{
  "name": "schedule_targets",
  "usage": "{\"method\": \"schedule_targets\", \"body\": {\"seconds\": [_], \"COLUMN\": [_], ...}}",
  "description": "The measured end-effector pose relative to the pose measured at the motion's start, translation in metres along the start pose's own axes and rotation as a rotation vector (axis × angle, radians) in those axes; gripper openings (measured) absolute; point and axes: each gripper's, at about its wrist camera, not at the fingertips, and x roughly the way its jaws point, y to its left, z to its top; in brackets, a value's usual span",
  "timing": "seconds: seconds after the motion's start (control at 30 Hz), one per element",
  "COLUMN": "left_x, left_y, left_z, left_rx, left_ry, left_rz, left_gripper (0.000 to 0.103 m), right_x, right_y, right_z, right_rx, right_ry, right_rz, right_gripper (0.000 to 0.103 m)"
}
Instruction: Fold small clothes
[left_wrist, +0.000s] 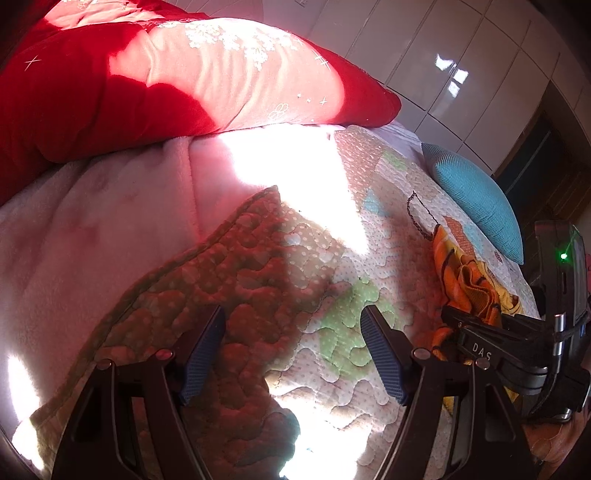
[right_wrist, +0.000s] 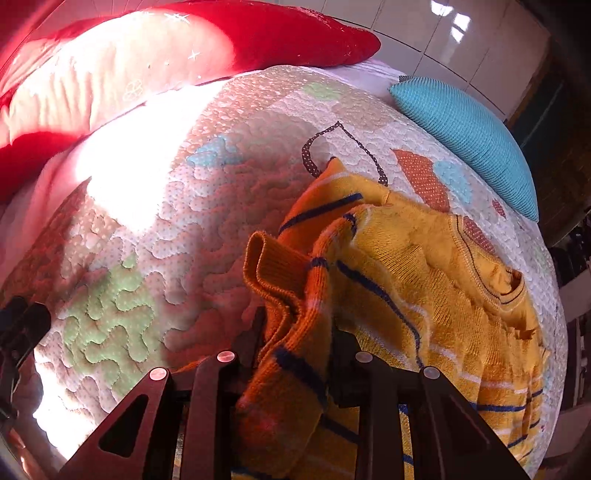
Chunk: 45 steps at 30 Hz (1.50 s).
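A small yellow-orange knit sweater (right_wrist: 424, 266) with dark blue stripes lies crumpled on the quilted bedspread (right_wrist: 207, 206). My right gripper (right_wrist: 299, 328) is shut on a bunched orange sleeve or cuff (right_wrist: 284, 280) of the sweater, which sticks up between the fingers. In the left wrist view the sweater (left_wrist: 469, 284) shows at the right, with the right gripper's black body in front of it. My left gripper (left_wrist: 293, 332) is open and empty, its blue pads (left_wrist: 205, 354) wide apart over the quilt (left_wrist: 332, 325), left of the sweater.
A red pillow (left_wrist: 166, 81) with white snowflakes lies at the back left. A pink fleece blanket (left_wrist: 92, 229) covers the left of the bed. A turquoise cushion (right_wrist: 469, 136) lies at the back right. Glossy white cabinet doors (left_wrist: 461, 66) stand behind. Strong sunlight patches fall on the bed.
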Motion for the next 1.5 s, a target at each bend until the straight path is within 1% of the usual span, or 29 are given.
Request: {"method": "schedule_targets", "body": {"seconds": [0.07,0.1,0.2,0.23,0.3,0.37,0.43,0.5,0.57,0.6,0.63,0.67,0.7,0.73,0.77,0.83,0.9,1.0,1.03,1.13,1.17,1.2,1.23,1.27,1.33,1.37,1.4,1.43,1.5], "left_x": [-0.001,-0.001,-0.002,-0.004,-0.009,-0.017,-0.023,-0.025,-0.025,-0.023,-0.021,-0.018,-0.015,-0.013,-0.012,-0.015,-0.02,-0.023,-0.02,-0.004,0.008,0.021,0.038,0.058,0.097,0.113,0.123,0.127,0.125], "left_y": [0.002,0.003,0.001,0.0,-0.005,-0.014,-0.026,-0.038,-0.05,-0.055,-0.06,-0.063,-0.066,-0.068,-0.069,-0.073,-0.085,-0.109,-0.117,-0.151,-0.164,-0.175,-0.185,-0.191,-0.189,-0.181,-0.172,-0.162,-0.154], "left_z": [0.001,0.001,0.001,0.001,0.0,-0.002,-0.006,-0.01,-0.016,-0.02,-0.023,-0.026,-0.028,-0.03,-0.031,-0.032,-0.028,-0.022,-0.02,-0.013,-0.01,-0.005,-0.001,0.004,0.014,0.018,0.023,0.027,0.033], "left_rx": [-0.006,-0.009,-0.006,-0.002,0.009,0.039,0.081,0.123,0.165,0.187,0.208,0.226,0.239,0.248,0.253,0.259,0.276,0.318,0.328,0.4,0.427,0.452,0.472,0.482,0.458,0.423,0.37,0.317,0.273], "left_ry": [0.001,0.0,-0.009,-0.015,-0.038,-0.064,-0.081,-0.085,-0.09,-0.088,-0.083,-0.076,-0.068,-0.061,-0.055,-0.053,-0.054,-0.05,-0.038,0.01,0.026,0.047,0.082,0.124,0.208,0.244,0.274,0.282,0.283], "left_rz": [-0.005,-0.007,-0.008,-0.01,-0.036,-0.069,-0.104,-0.136,-0.159,-0.162,-0.159,-0.152,-0.145,-0.139,-0.139,-0.16,-0.192,-0.218,-0.225,-0.277,-0.277,-0.258,-0.225,-0.176,-0.074,-0.059,-0.087,-0.122,-0.147], "left_gripper": [0.075,0.075,0.075,0.075,0.075,0.075,0.075,0.076,0.077,0.077,0.077,0.077,0.077,0.077,0.077,0.077,0.077,0.077,0.077,0.078,0.078,0.078,0.078,0.078,0.078,0.08,0.083,0.084,0.084], "right_x": [-0.007,-0.011,-0.028,-0.032,-0.032,-0.025,-0.016,-0.008,0.002,0.005,0.005,0.005,0.001,-0.003,-0.008,-0.013,-0.026,-0.049,-0.055,-0.067,-0.066,-0.062,-0.055,-0.046,-0.024,-0.013,-0.005,-0.002,-0.003], "right_y": [-0.016,-0.025,-0.047,-0.054,-0.068,-0.092,-0.127,-0.168,-0.211,-0.231,-0.249,-0.264,-0.278,-0.29,-0.303,-0.322,-0.328,-0.322,-0.316,-0.298,-0.291,-0.286,-0.283,-0.282,-0.291,-0.299,-0.31,-0.321,-0.338], "right_z": [-0.002,-0.003,-0.008,-0.009,-0.011,-0.018,-0.03,-0.045,-0.062,-0.072,-0.082,-0.091,-0.098,-0.106,-0.112,-0.124,-0.128,-0.129,-0.128,-0.131,-0.13,-0.127,-0.125,-0.123,-0.121,-0.119,-0.121,-0.122,-0.125], "right_rx": [0.074,0.119,0.228,0.251,0.286,0.345,0.446,0.557,0.63,0.657,0.684,0.712,0.735,0.748,0.749,0.76,0.749,0.686,0.655,0.56,0.531,0.506,0.486,0.474,0.478,0.492,0.518,0.557,0.651], "right_ry": [-0.016,-0.026,-0.095,-0.111,-0.11,-0.097,-0.095,-0.085,-0.068,-0.065,-0.075,-0.074,-0.076,-0.073,-0.078,-0.085,-0.086,-0.131,-0.15,-0.172,-0.169,-0.16,-0.147,-0.129,-0.08,-0.059,-0.063,-0.084,-0.113], "right_rz": [0.142,0.212,0.339,0.367,0.389,0.377,0.374,0.323,0.267,0.25,0.276,0.294,0.269,0.186,0.134,0.143,0.085,0.086,0.091,0.133,0.155,0.169,0.158,0.127,0.074,0.046,0.047,0.07,0.121], "right_gripper": [0.043,0.053,0.058,0.058,0.058,0.058,0.058,0.058,0.057,0.045,0.021,0.017,0.02,0.02,0.02,0.021,0.024,0.044,0.048,0.048,0.048,0.048,0.048,0.048,0.048,0.047,0.045,0.045,0.045]}}
